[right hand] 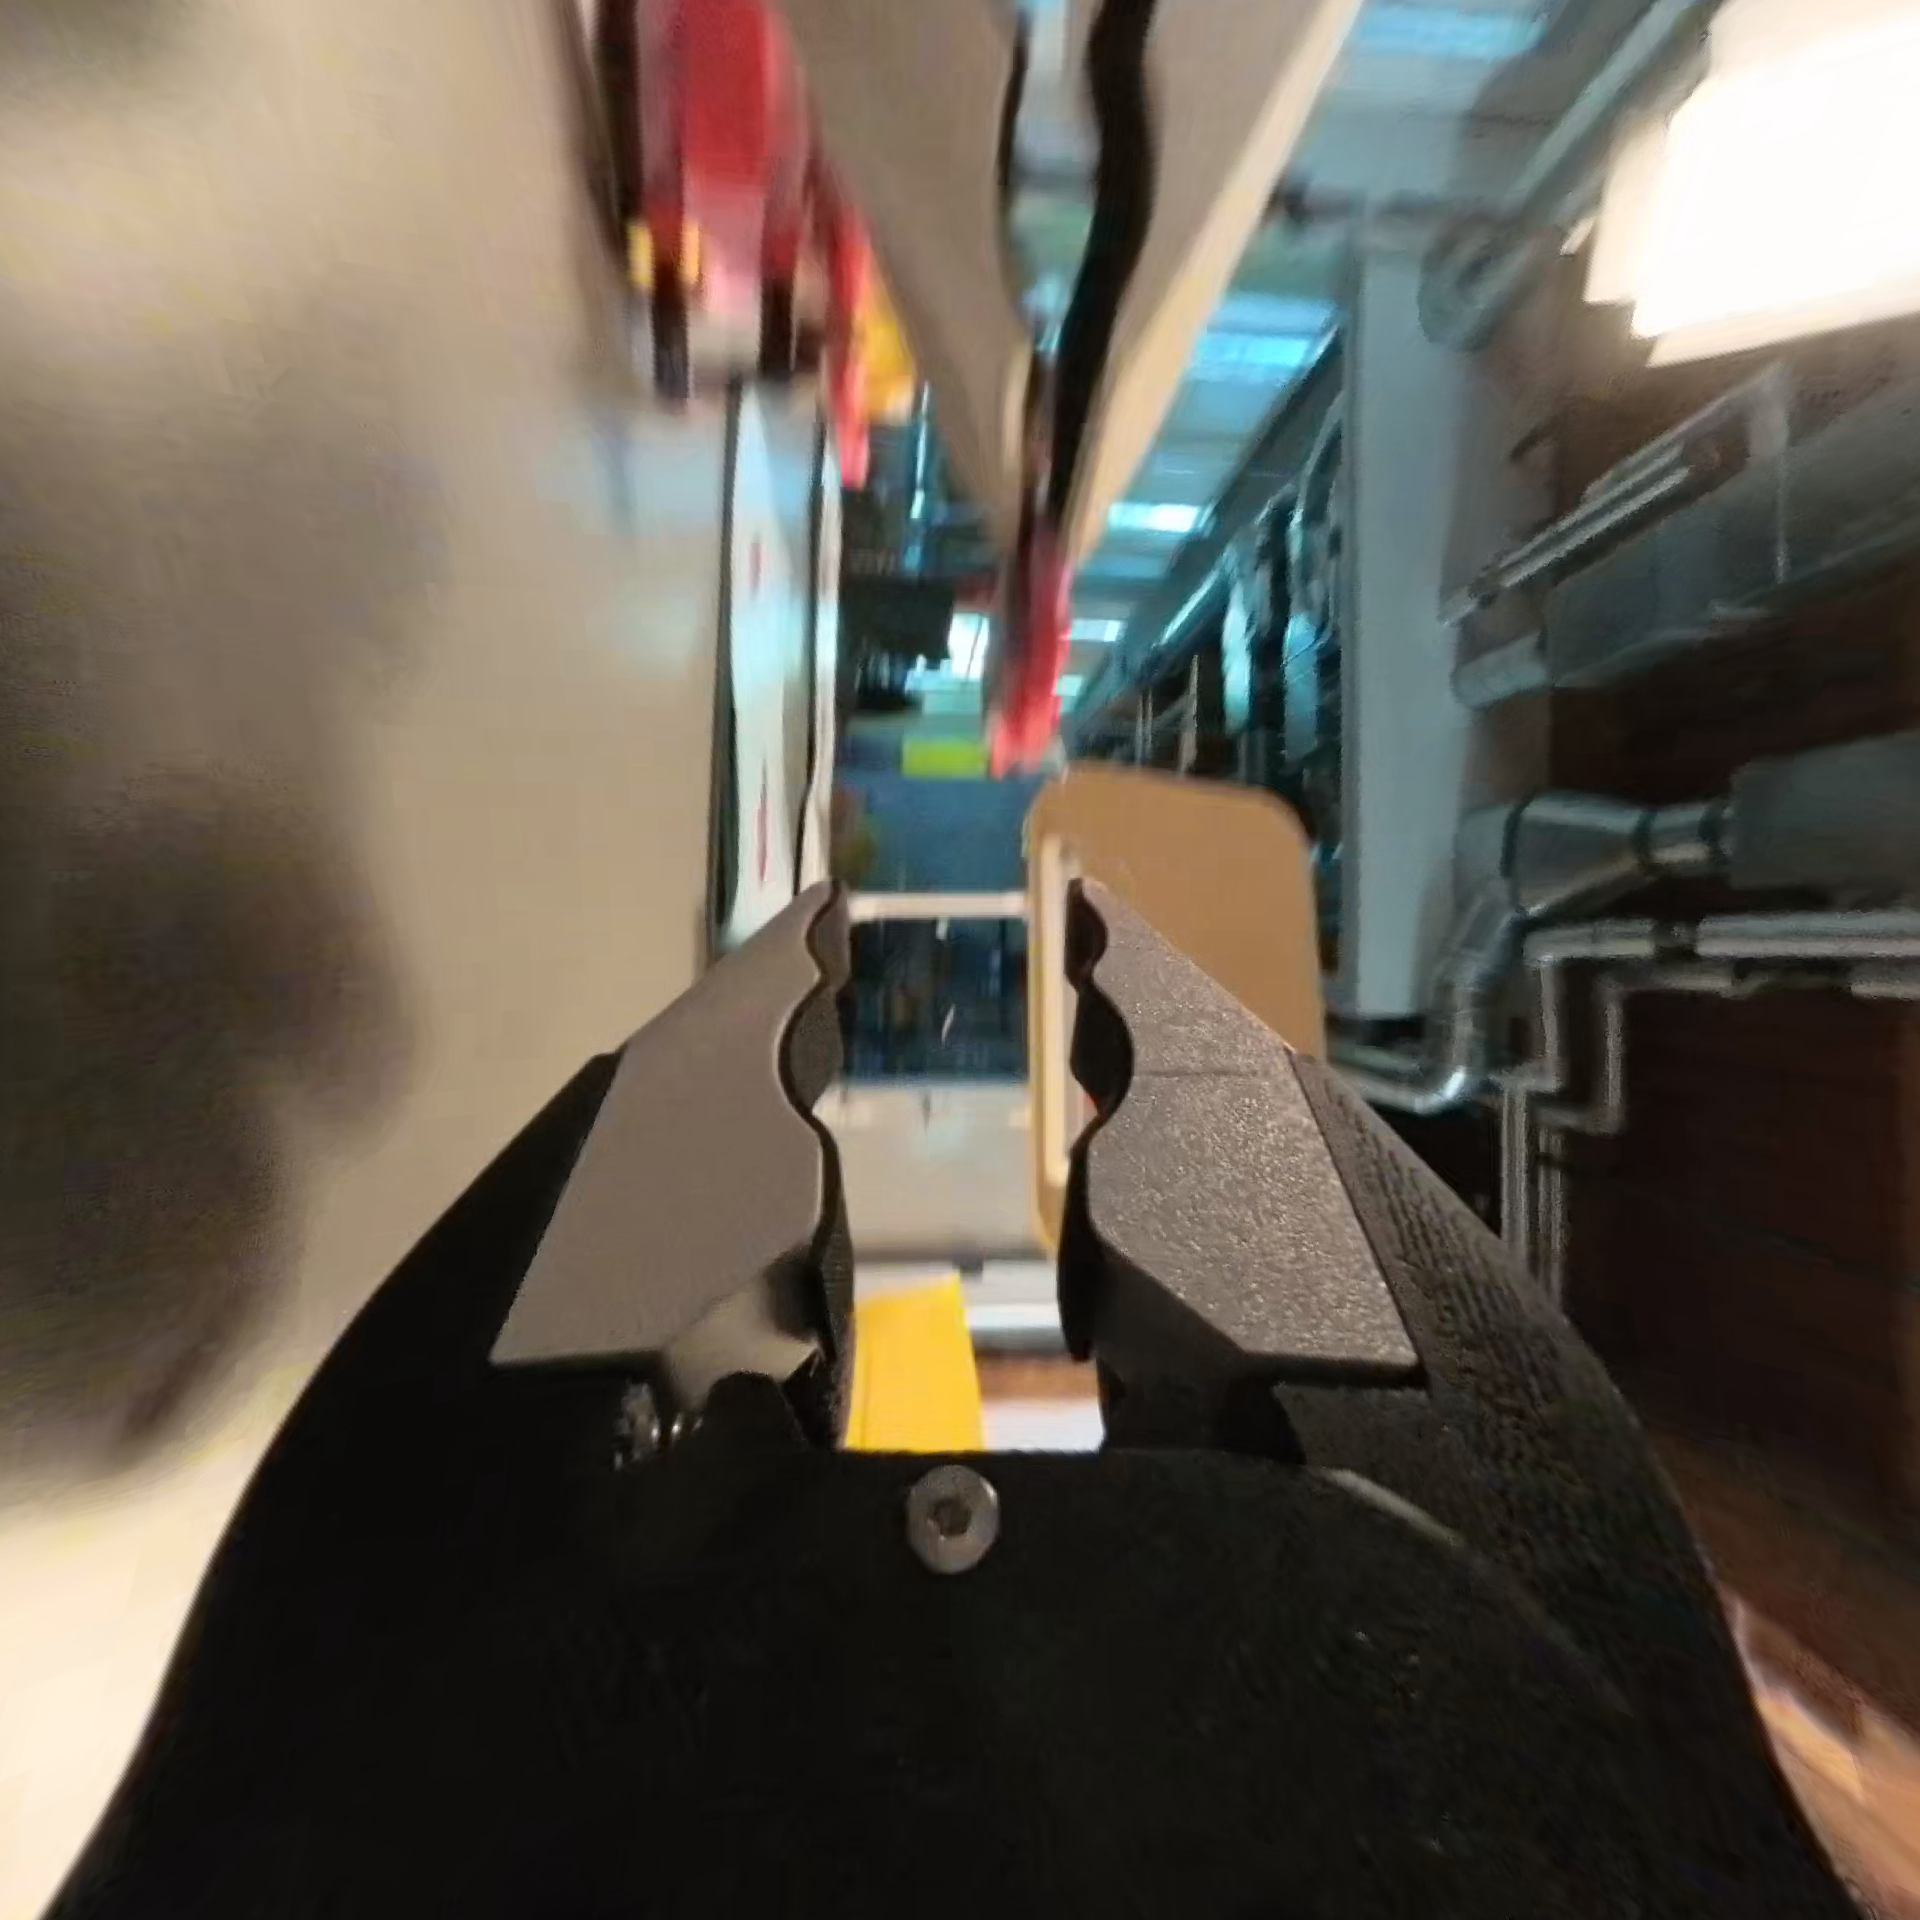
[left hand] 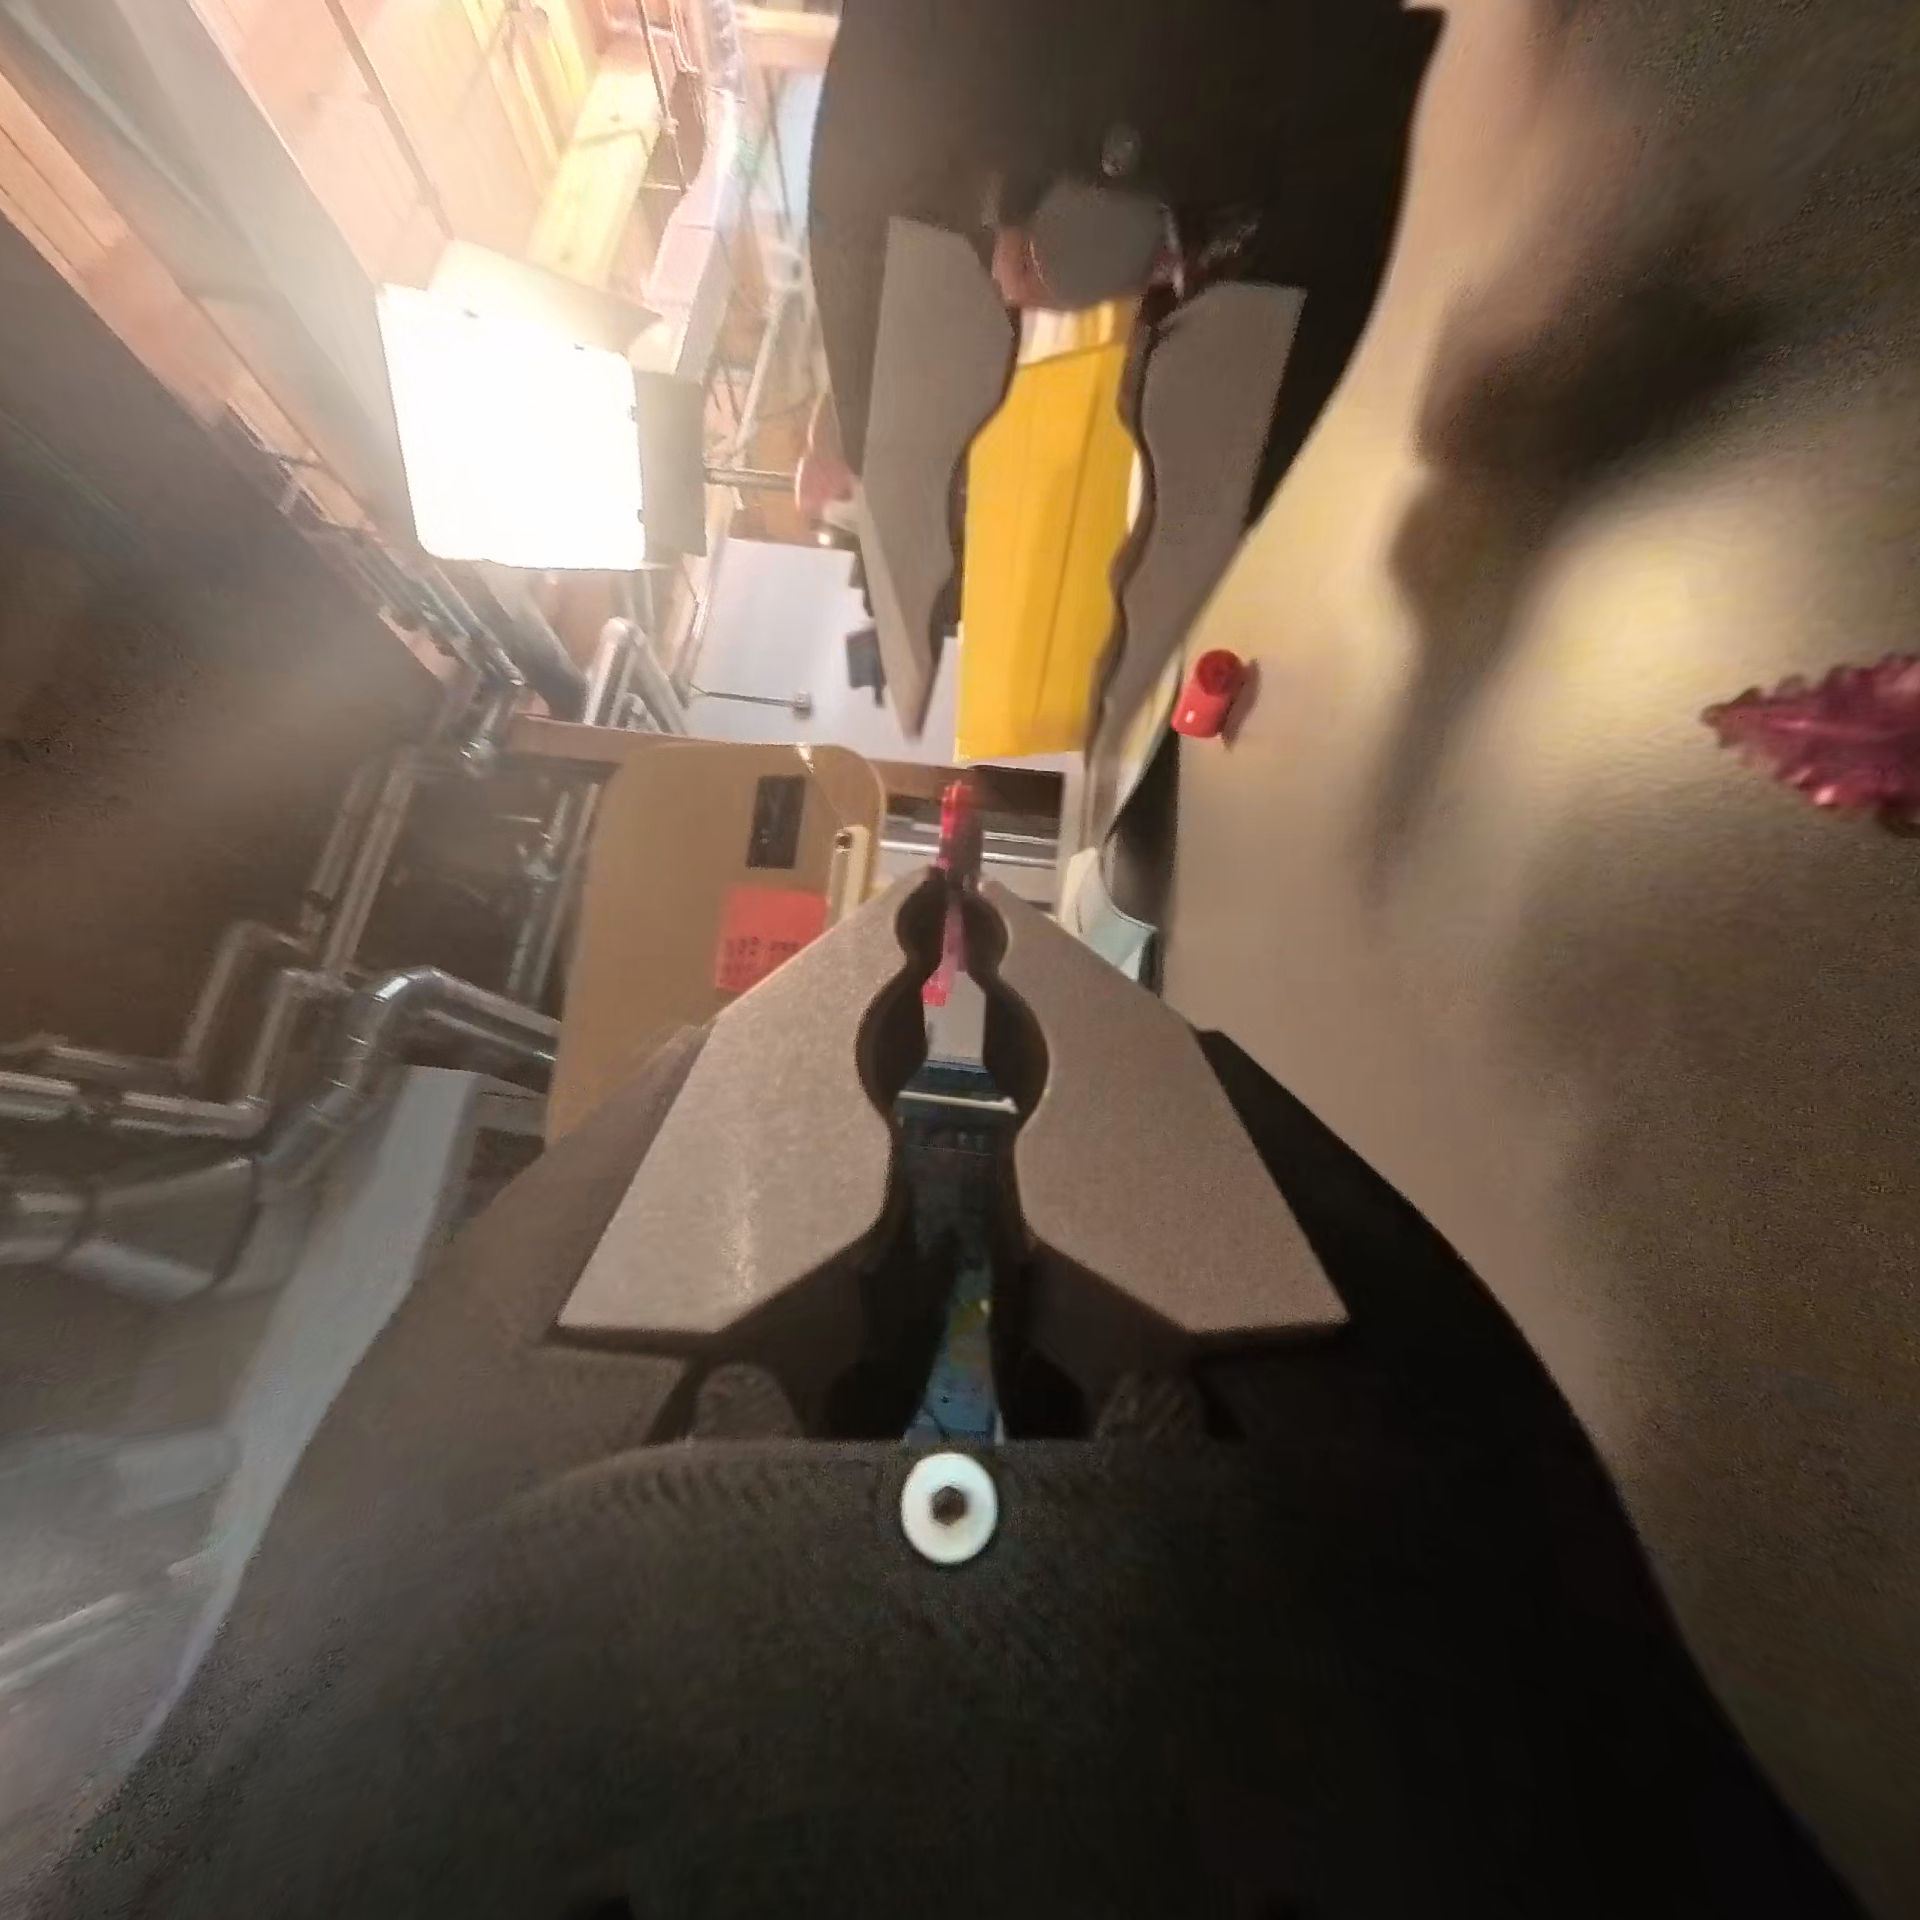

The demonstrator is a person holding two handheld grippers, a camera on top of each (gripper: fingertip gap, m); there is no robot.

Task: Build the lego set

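Both tongs were turned on their sides beside a pale tabletop (left hand: 1621,1039) that ran upright through each wrist view. Left tongs (left hand: 954,883) were shut tight on a thin pink-red strip (left hand: 956,831), its end sticking out past the tips and its lower part showing in the scalloped slot between the fingers. Right tongs (right hand: 951,914) stood partly open, with clear space between the fingers and nothing in their grip; in the left wrist view they (left hand: 1023,665) appeared farther off, in front of a yellow panel (left hand: 1039,540). On the tabletop, a small red cap-like piece (left hand: 1210,694) lay just beside the right tongs, and a dark pink leaf-shaped piece (left hand: 1829,738) lay well apart from both. A tan board (left hand: 707,831) with a red sticker (left hand: 769,935) stood behind the left tongs. Metal pipes (left hand: 343,1018) lined the background. The right wrist view was heavily blurred, its red shapes (right hand: 717,187) too smeared to identify.
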